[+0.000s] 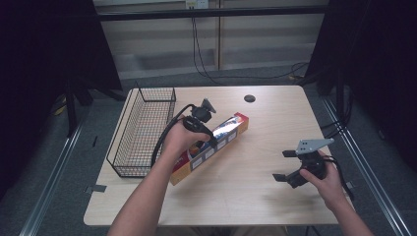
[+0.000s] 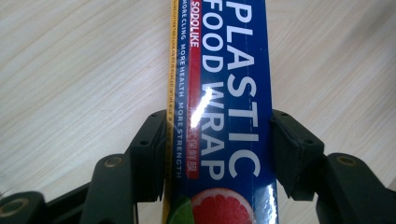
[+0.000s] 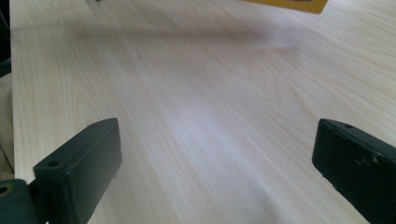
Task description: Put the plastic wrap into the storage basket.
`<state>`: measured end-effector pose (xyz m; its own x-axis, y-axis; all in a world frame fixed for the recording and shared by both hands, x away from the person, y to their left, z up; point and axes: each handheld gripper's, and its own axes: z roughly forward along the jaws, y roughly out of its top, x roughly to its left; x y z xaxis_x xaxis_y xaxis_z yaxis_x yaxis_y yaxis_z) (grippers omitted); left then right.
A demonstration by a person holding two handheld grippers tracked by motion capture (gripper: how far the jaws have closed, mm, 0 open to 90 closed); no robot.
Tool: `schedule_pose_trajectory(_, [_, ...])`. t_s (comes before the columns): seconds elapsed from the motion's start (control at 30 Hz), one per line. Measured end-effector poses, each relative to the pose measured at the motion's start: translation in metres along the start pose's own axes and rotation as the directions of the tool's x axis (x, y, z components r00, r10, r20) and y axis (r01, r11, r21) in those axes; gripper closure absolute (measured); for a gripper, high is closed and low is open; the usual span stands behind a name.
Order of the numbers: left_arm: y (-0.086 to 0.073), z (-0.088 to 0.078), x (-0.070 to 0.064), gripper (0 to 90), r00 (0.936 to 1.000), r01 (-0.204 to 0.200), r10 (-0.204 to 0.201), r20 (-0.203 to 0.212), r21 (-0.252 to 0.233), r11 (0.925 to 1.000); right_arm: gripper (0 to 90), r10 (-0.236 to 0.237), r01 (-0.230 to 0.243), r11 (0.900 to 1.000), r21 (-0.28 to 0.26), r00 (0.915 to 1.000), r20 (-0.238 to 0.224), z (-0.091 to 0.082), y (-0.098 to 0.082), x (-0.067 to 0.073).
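A: Your left gripper clamps the long blue-and-yellow cardboard plastic-wrap box mid-frame, beside the black wire basket.

B: Gripped off-centre, its long end could sag or swing. Your right gripper, lower right, gapes empty.

Long blue plastic-wrap box clamped crosswise, slanted beside the wire basket.

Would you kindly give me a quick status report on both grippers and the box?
Left gripper shut on plastic wrap box, beside wire basket. Right gripper open, nothing between its jaws. Nothing between box and basket.
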<state>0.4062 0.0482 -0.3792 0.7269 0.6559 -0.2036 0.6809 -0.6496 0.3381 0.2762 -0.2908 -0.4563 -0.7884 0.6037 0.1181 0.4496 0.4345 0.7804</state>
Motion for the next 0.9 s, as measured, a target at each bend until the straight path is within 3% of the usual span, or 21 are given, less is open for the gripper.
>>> schedule_pose_trajectory(0.6, [-0.007, -0.028, 0.007, 43.6, 0.9979, 0.052, -0.053, -0.038, -0.010, 0.9986, 1.7, -0.007, 0.007, 1.000, 0.002, 1.0000, 0.001, 0.001, 0.001, 0.002])
schedule_pose_trajectory(0.7, [-0.008, -0.031, 0.008, 43.6, 0.9960, 0.081, -0.081, -0.038, -0.017, 0.9966, 1.8, -0.006, 0.006, 1.000, 0.001, 1.0000, 0.001, 0.001, 0.001, 0.001])
schedule_pose_trajectory(0.9, [-0.009, -0.037, 0.011, 43.6, 0.9953, 0.085, -0.086, -0.046, -0.012, 0.9963, 1.9, -0.009, 0.009, 1.000, 0.002, 0.9999, -0.006, 0.001, 0.001, 0.002])
